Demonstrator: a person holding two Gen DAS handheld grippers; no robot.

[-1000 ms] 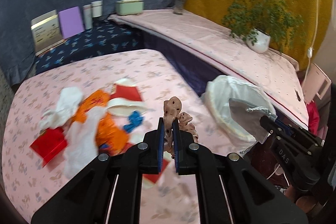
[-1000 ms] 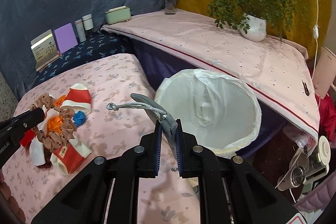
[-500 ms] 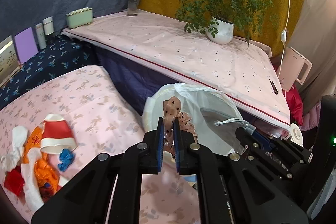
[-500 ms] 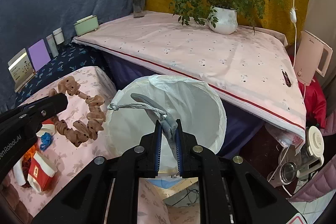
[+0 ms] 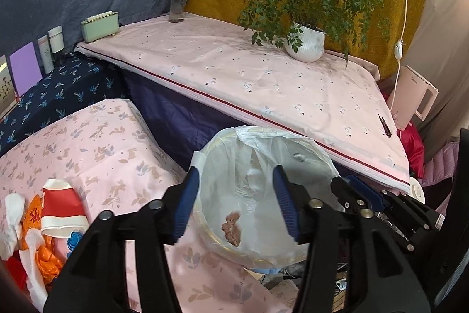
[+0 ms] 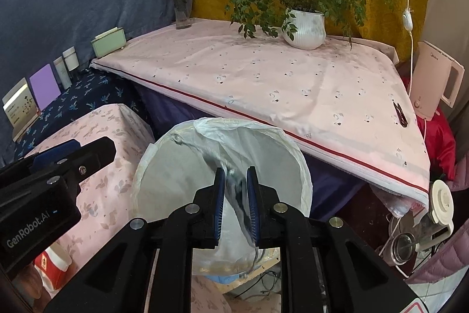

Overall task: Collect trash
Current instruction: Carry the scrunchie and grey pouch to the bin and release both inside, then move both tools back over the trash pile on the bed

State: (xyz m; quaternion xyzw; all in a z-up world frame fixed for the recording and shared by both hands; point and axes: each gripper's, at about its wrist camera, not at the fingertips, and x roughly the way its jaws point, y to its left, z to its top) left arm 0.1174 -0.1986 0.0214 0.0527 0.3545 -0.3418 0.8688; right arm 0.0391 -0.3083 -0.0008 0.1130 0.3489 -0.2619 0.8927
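Observation:
The bin with a white liner [image 5: 319, 148] stands beside the pink floral table [image 5: 96, 143], right under both grippers. My left gripper [image 5: 234, 204] hangs over it, jaws opening and nothing between them; the brown frilly strip [image 5: 231, 228] lies inside the bin. My right gripper [image 6: 236, 204] is also over the bin [image 6: 302, 169], jaws opening. A grey drawstring pouch [image 6: 239, 195], blurred, slips down between its pads, its cord end [image 6: 177, 139] at the far rim. A red-and-white paper cup [image 5: 58, 204], orange wrapper [image 5: 38, 254], blue scrap [image 5: 76, 239] and white tissue [image 5: 11, 213] remain on the table.
A long pink-covered counter [image 5: 263, 78] runs behind the bin, bearing a potted plant [image 5: 304, 46], a flower vase [image 5: 177, 5] and a green box [image 5: 99, 25]. A pink kettle [image 6: 436, 84] and a glass jar [image 6: 404, 245] crowd the right. Cards and bottles [image 5: 47, 49] line the dark blue shelf.
Both grippers swung right from the table to over the bin. The left jaws opened and the brown strip dropped into the bin. The right jaws widened and the grey pouch is slipping down.

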